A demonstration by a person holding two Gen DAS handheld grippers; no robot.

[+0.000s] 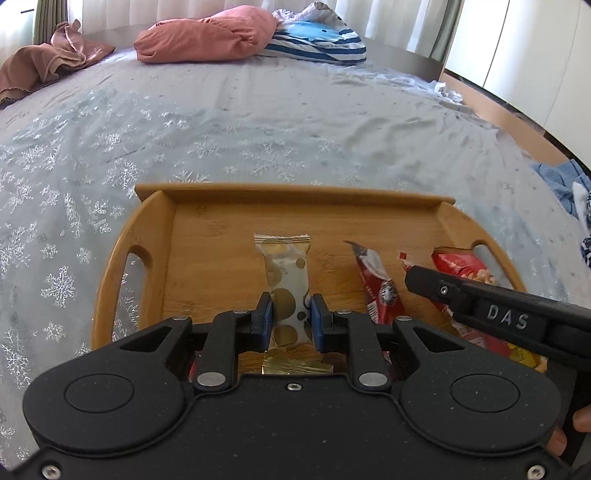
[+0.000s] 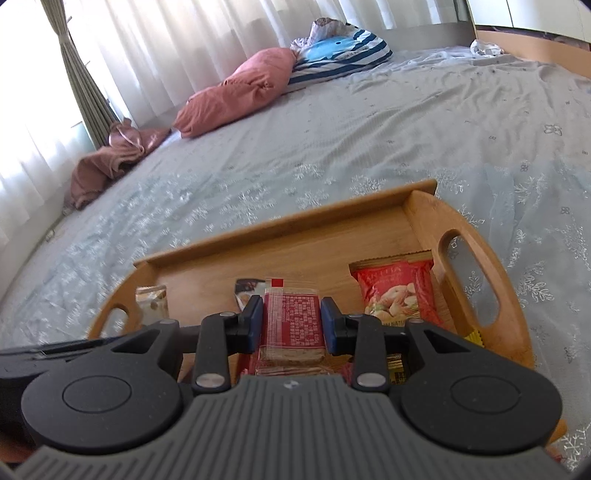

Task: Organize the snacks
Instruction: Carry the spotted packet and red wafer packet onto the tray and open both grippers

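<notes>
The left tool [image 1: 291, 319] is clamped on a white snack packet with gold dots and crimped ends [image 1: 286, 280], its blue pads pressing both sides, the packet hanging over the floor of a bamboo tray with cut-out handles [image 1: 221, 229]. The right tool [image 2: 291, 321] is clamped on a flat wafer bar in a clear wrapper with a red printed label [image 2: 291, 321], also over the tray. Only the left wrist view shows the right tool from outside: its dark finger lettered "DAS" reaches in from the right above a long red stick sachet [image 1: 376, 280] and a red bag [image 1: 458, 266], both lying in the tray. Only the right wrist view shows that red bag's front, printed with pale nuts [image 2: 395, 291], lying just beside the tray's right handle, with the gold-dotted packet at the far left. The tray rests on a bed under a pale blue snowflake sheet [image 1: 258, 129]; a pink pillow [image 1: 207, 35] and a striped blue cushion [image 1: 317, 40] lie at its far end.
</notes>
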